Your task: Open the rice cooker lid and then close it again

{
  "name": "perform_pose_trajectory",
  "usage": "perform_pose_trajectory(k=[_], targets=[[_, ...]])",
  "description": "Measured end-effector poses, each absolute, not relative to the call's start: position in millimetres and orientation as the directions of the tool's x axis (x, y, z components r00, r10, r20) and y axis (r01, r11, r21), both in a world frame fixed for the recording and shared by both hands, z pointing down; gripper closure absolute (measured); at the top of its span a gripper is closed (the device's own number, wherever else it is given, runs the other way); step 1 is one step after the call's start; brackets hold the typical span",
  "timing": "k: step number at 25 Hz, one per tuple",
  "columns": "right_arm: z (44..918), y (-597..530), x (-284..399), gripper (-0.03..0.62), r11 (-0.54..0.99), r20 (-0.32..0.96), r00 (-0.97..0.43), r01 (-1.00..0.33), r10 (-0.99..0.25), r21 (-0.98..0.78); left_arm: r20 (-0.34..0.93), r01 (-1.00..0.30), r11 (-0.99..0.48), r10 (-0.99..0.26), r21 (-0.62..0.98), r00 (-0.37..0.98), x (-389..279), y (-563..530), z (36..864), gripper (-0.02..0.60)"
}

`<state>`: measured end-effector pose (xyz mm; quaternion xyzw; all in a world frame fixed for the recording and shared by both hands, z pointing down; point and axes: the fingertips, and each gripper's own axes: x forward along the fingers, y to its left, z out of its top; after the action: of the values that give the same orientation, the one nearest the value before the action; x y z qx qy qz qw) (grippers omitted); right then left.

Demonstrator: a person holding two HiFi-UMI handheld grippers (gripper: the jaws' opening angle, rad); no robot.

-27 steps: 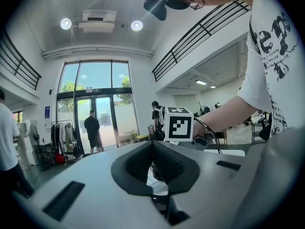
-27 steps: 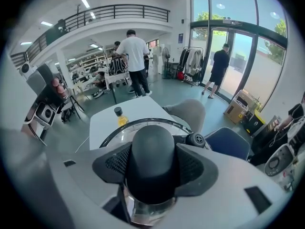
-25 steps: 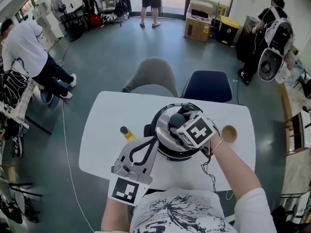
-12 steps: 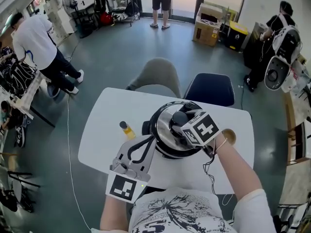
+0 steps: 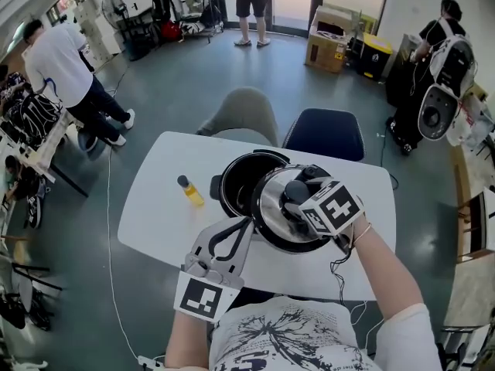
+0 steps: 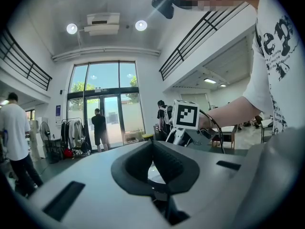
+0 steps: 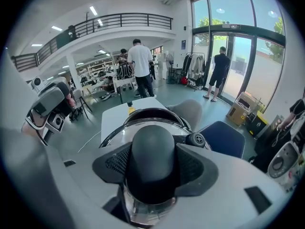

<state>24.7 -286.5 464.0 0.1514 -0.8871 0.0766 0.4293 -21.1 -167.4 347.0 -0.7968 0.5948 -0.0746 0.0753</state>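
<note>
The black rice cooker pot (image 5: 234, 178) stands uncovered on the white table (image 5: 155, 207). Its steel lid (image 5: 271, 207) hangs tilted over the pot's right rim. My right gripper (image 5: 295, 192) is shut on the lid's black knob (image 7: 152, 156), which fills the space between both pads; the lid (image 7: 143, 130) and the pot's rim (image 7: 155, 112) show beyond it. My left gripper (image 5: 244, 226) lies at the pot's near left side. Its pads (image 6: 164, 161) meet at the tips, and no held thing shows between them. The right gripper's marker cube (image 6: 185, 114) shows past them.
A small yellow bottle (image 5: 189, 190) stands on the table left of the pot. A grey chair (image 5: 240, 110) and a blue chair (image 5: 325, 134) stand at the far edge. Several people stand around the room, and a cable hangs at the near right edge (image 5: 340, 265).
The lid, which sat on the pot, has come off to the right in my right gripper, baring the pot's inside. My left gripper stays at the pot's near side.
</note>
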Motion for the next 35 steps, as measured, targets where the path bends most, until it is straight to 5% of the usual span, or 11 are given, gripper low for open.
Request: perform_pose_trajectory(k=[21,35], targets=[[494,-203,169,0.298,0.924,0.802,-0.559,-0.383,-0.211,-0.024,0.063,-0.920,-0.336,-0.942,-0.204,0.330,105,-104,377,0.568],[486,-205,183,0.298,0.924,0.799,-0.557,-0.384,-0.227,-0.005,0.016,-0.916,-0.337,-0.940,-0.217,0.342,120,-111,363,0.568]])
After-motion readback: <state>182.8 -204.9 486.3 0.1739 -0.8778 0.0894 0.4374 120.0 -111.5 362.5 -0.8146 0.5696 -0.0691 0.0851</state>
